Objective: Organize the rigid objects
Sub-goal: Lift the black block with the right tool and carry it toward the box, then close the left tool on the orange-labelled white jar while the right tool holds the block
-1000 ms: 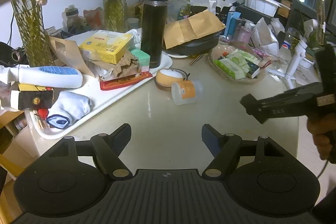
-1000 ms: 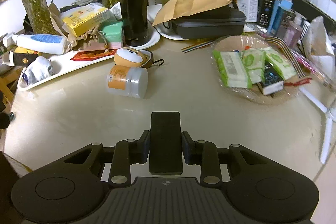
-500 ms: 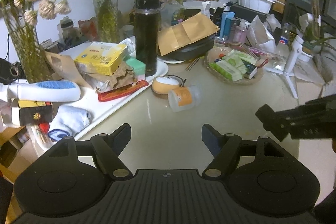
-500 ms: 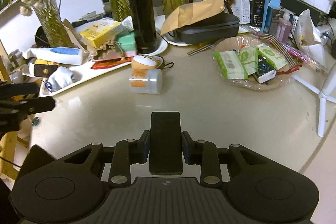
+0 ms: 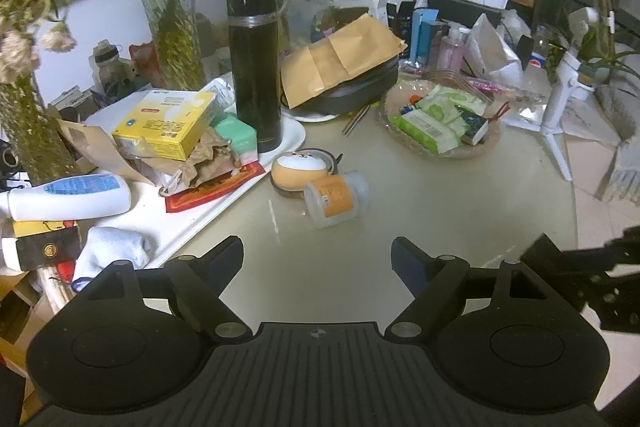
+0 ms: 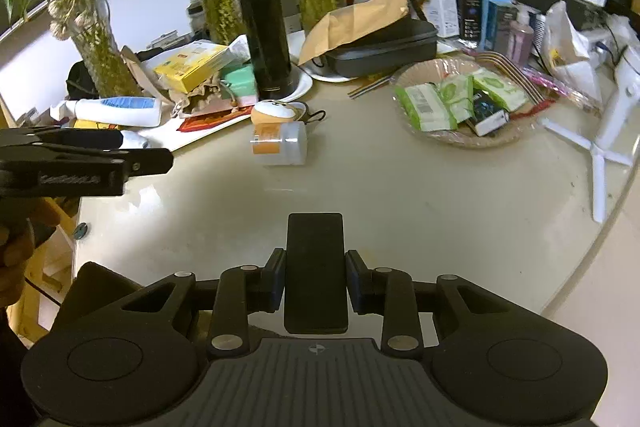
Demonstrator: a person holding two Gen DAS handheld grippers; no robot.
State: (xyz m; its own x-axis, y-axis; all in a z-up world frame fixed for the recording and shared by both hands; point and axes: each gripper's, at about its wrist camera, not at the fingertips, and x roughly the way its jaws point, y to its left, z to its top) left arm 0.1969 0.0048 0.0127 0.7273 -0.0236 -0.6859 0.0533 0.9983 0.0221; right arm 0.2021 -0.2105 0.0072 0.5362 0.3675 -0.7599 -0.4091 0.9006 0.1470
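Observation:
My right gripper is shut on a flat black slab-shaped object and holds it above the near part of the table. My left gripper is open and empty, held over the table's near edge. A clear jar with an orange label lies on its side mid-table; it also shows in the right wrist view. An orange-and-white round toy lies just behind it. A tall black flask stands on a white plate.
A white tray at the left holds a yellow box, a white tube and a sock. A wicker basket of packets sits at the right. Glass vases with plants, a black case under a brown envelope, and a white tripod crowd the back.
Both grippers have pulled back and risen, so more of the table shows. The right gripper still holds the black object. The left stays open.

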